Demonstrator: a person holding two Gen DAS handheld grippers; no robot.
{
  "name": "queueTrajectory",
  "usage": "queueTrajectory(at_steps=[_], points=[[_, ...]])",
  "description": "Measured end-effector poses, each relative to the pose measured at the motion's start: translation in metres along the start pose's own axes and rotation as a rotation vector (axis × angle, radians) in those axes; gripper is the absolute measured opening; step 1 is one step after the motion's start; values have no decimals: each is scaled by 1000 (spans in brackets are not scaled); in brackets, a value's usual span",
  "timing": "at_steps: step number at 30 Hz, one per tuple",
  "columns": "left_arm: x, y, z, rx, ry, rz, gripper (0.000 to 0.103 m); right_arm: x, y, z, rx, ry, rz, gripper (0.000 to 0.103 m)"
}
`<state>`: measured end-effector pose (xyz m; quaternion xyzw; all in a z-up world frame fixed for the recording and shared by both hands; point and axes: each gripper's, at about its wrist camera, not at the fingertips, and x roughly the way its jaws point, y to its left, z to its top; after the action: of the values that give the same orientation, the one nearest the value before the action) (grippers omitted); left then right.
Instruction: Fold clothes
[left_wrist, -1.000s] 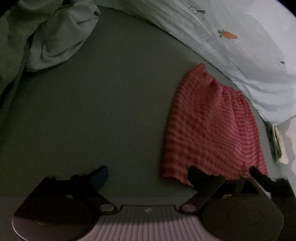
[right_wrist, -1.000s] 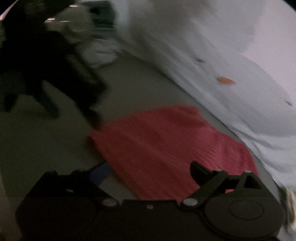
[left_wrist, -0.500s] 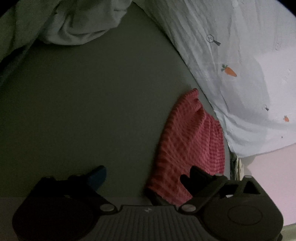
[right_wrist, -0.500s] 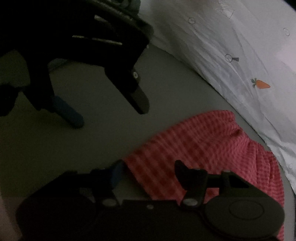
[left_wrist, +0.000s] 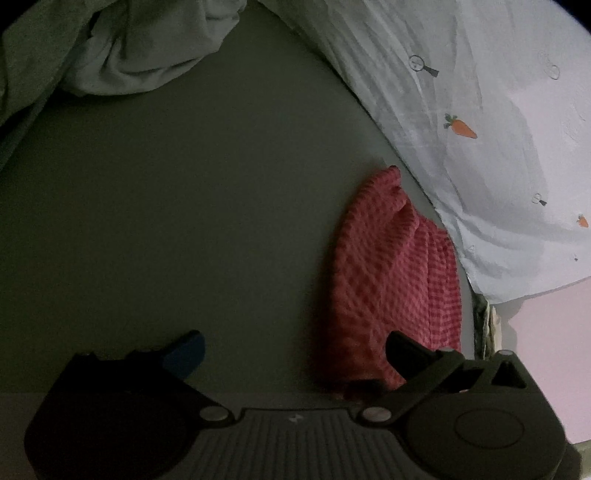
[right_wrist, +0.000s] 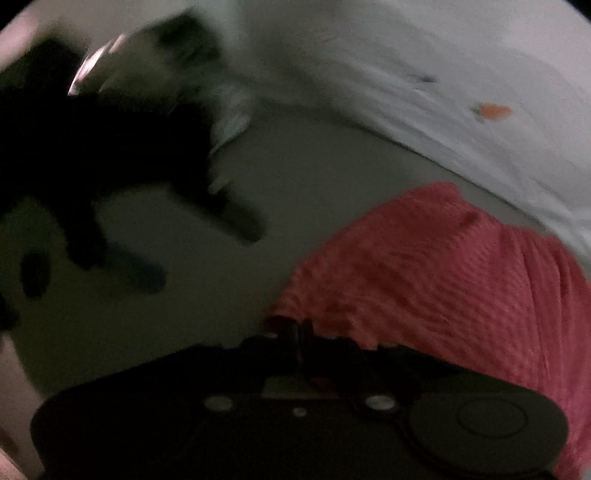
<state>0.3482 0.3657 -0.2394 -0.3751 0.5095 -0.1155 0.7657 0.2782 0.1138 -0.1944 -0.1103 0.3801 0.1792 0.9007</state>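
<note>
While the lighting is pretty dim, you can still make out the red checked cloth (left_wrist: 395, 280) lying on the grey tabletop (left_wrist: 184, 221), pushed over to the right side of the left wrist frame, right up against a pale sheet with little carrot prints (left_wrist: 498, 147) that hangs along the upper right. The left gripper (left_wrist: 295, 354) has its fingers spread wide with nothing between them; the blue-tipped finger (left_wrist: 184, 352) sits over bare tabletop at lower left, and the dark one overlaps the near edge of the cloth at lower right. A rumpled grey-green pile of fabric (left_wrist: 129, 48) sits in the upper left corner. Over in the right wrist view, which is blurry, the right gripper (right_wrist: 298, 332) has its fingers clenched together right at the near left corner of the cloth (right_wrist: 443, 280), and the fabric bunches up there, so it looks pinched. The left gripper (right_wrist: 147, 258) shows up as a dark smear on the left side of that frame, apart from the cloth.
</note>
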Motion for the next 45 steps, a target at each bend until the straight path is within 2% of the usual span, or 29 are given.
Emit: queueTrajectory(at_steps=[1,4,6,10,12,16,20,22,23,25,26,27,28,29,31,36,40,45], points=[[1,-2,1,-7,9,-7,103,-8,-10,4,58,-17,7,1],[11,-8,6,-49,56,-93,103,-31,-37,10,209,-74,31,1],[22,-20,13,-43,72,-125,103,-41,-53,15,266,-107,46,1],[45,-53,31,27,93,-178,103,-55,-62,19,284,-142,52,1],[59,-68,43,30,112,-196,103,-59,-61,21,272,-148,51,1],[79,-94,68,55,89,-178,103,-68,-55,18,227,-137,40,1],[110,-108,93,80,99,-101,101,-69,-62,16,220,-130,48,1],[119,-108,101,61,82,-72,86,-71,-66,16,227,-133,46,1],[123,-109,104,54,90,-86,82,-70,-69,17,231,-136,45,1],[134,-115,107,52,113,-90,61,-74,-75,16,239,-147,42,1],[139,-118,107,59,116,-73,56,-74,-80,16,247,-150,42,1],[144,-122,106,68,117,-53,42,-74,-84,15,259,-152,43,1],[148,-125,105,70,114,-30,19,-75,-89,15,272,-154,45,1],[151,-128,103,66,111,-5,10,-75,-95,13,289,-155,44,1],[153,-132,100,46,90,9,7,-78,-108,9,328,-159,41,1],[135,-157,89,37,-3,-45,7,-93,-149,-5,419,-198,30,1],[128,-202,84,53,-82,-65,7,-107,-195,-17,476,-240,38,1],[134,-270,70,100,-130,-87,7,-131,-269,-37,568,-276,9,1]])
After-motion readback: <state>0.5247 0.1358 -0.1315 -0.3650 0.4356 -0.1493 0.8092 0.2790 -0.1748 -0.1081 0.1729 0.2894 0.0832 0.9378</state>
